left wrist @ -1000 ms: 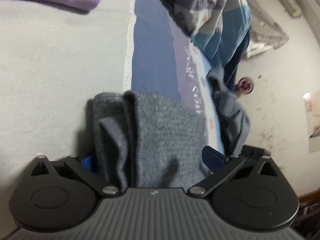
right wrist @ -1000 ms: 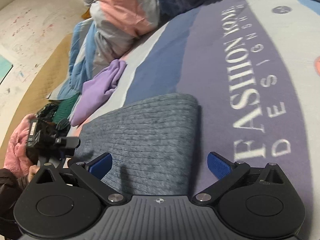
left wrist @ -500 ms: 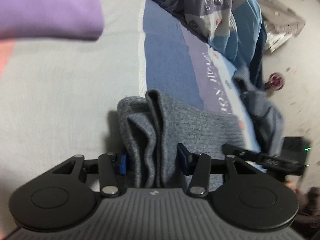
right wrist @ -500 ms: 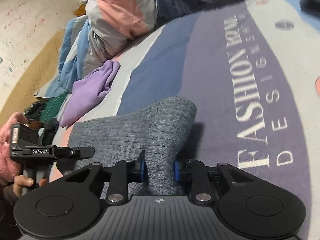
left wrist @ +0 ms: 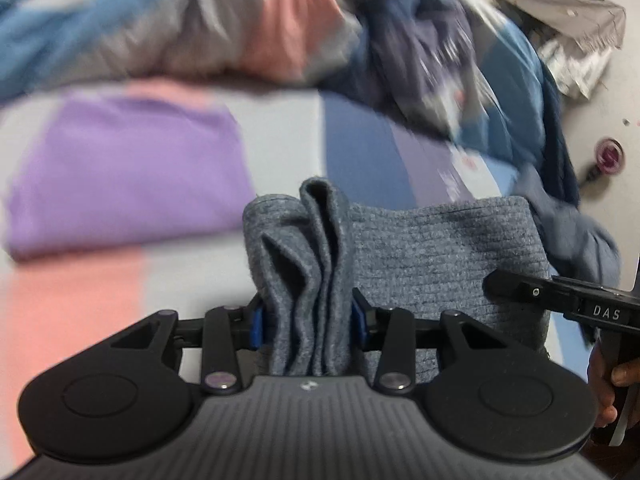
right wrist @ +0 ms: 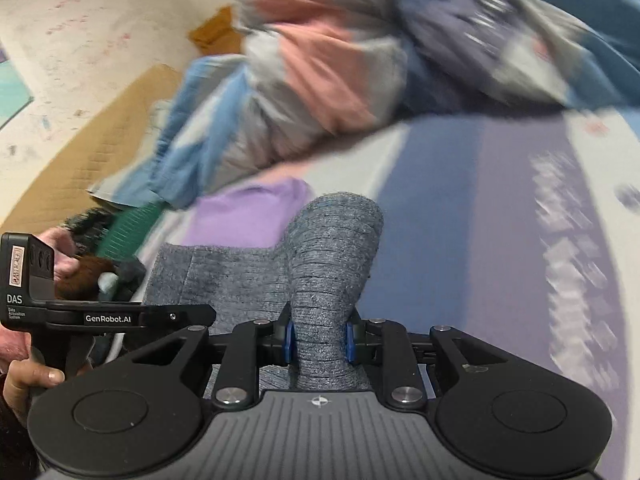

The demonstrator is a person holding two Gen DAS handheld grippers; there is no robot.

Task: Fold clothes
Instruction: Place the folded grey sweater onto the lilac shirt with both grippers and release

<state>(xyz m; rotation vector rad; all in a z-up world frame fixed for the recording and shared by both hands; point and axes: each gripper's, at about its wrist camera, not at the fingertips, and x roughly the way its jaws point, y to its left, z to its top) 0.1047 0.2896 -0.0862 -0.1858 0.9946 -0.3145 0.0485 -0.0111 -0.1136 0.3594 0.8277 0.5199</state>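
Soft indoor light, background motion-blurred, fisheye bending at edges.

We see a bedsheet (right wrist: 432,184) banded in blue, purple, pale grey and pink, with blurred white lettering (right wrist: 568,264) along its purple stripe. At the far side a rumpled duvet (right wrist: 320,64) in pink, grey and blue is heaped up, just beyond a brown quilted mat (right wrist: 92,152) and a scuffed pale wall (right wrist: 80,32). In the left wrist view we find a small round red thing (left wrist: 609,157) on the pale floor (left wrist: 624,208).
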